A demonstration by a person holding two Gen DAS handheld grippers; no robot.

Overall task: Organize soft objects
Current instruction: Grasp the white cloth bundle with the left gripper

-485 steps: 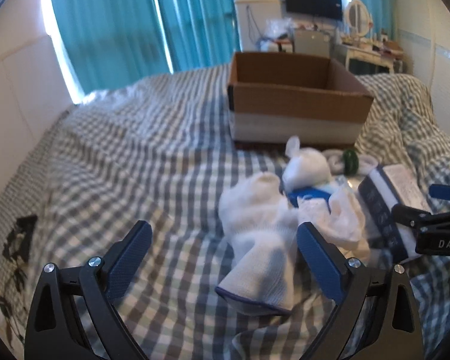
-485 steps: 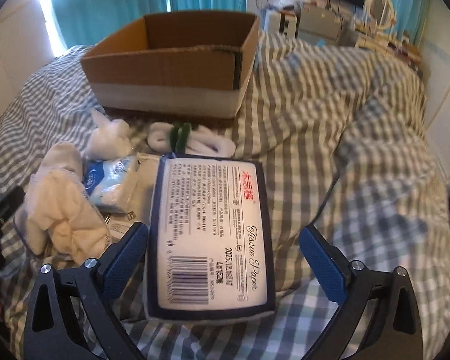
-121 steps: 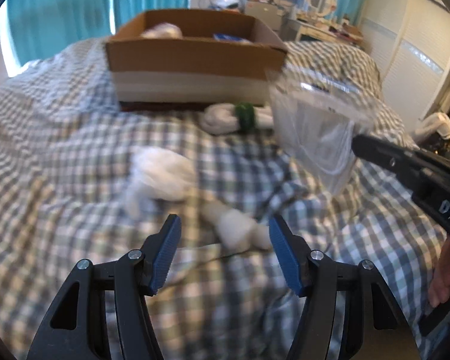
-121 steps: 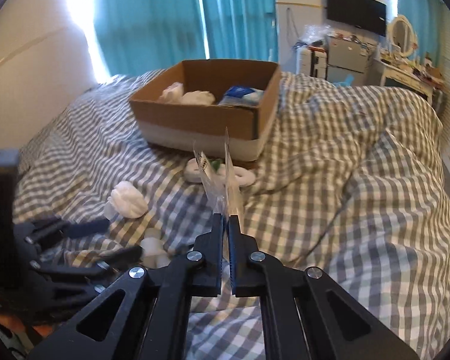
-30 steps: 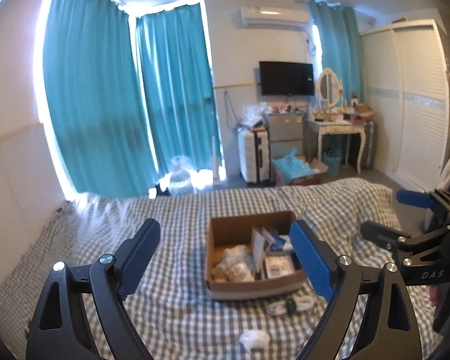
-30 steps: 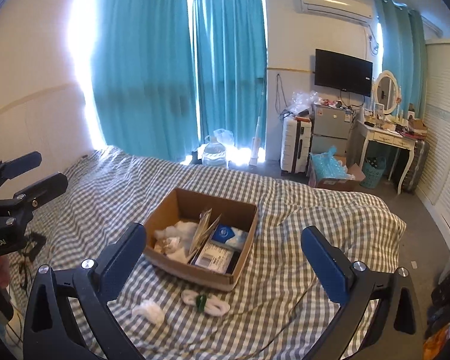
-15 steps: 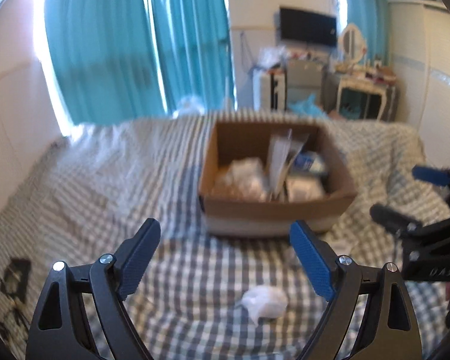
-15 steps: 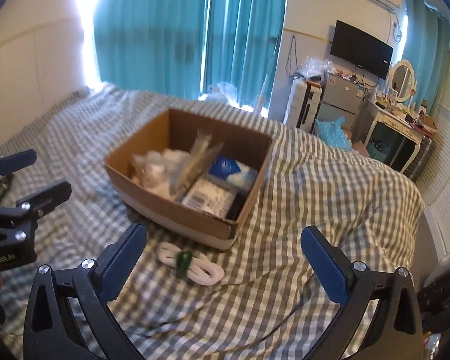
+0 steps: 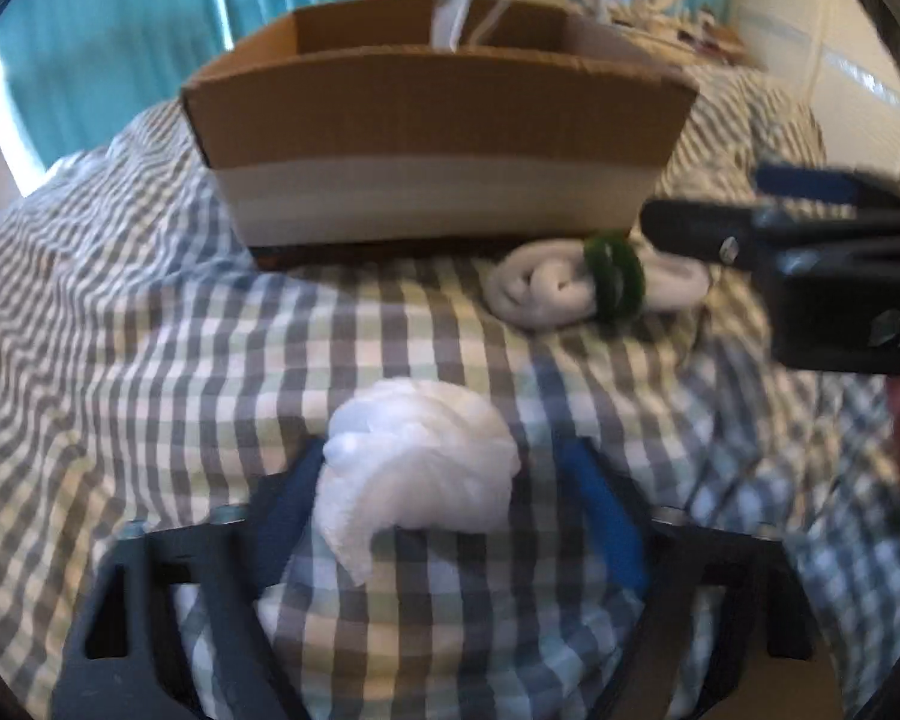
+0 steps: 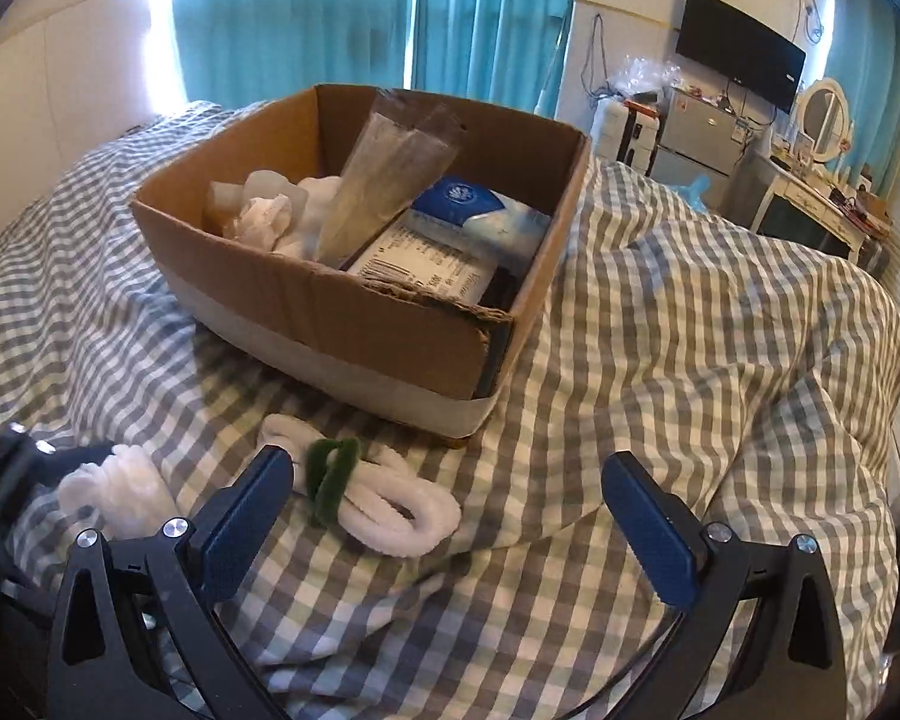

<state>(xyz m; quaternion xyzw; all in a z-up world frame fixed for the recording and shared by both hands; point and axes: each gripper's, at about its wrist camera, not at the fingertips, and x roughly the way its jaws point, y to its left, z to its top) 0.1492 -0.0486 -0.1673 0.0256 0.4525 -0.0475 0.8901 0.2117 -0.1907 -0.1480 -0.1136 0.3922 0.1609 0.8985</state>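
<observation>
A white balled sock point(image 9: 420, 456) lies on the checked bed between the blue pads of my open left gripper point(image 9: 450, 498); whether the pads touch it I cannot tell. It also shows in the right wrist view point(image 10: 120, 495). A white fluffy band with a green tie point(image 9: 588, 288) point(image 10: 366, 498) lies in front of the cardboard box point(image 9: 438, 126) point(image 10: 342, 318). The box holds white socks point(image 10: 270, 210), a clear plastic bag point(image 10: 390, 162), a tissue pack point(image 10: 426, 276) and a blue wipes pack point(image 10: 480, 210). My right gripper point(image 10: 450, 516) is open and empty, just above the band.
The grey-and-white checked bedspread point(image 10: 690, 360) is rumpled into folds at the right. Teal curtains point(image 10: 330, 18) hang behind the bed. A TV point(image 10: 741, 54), fridge and dressing table stand at the far right.
Both grippers have dropped from high above the bed down close to it. The left gripper now straddles the white sock and its jaws are narrower. The right gripper has come near the band.
</observation>
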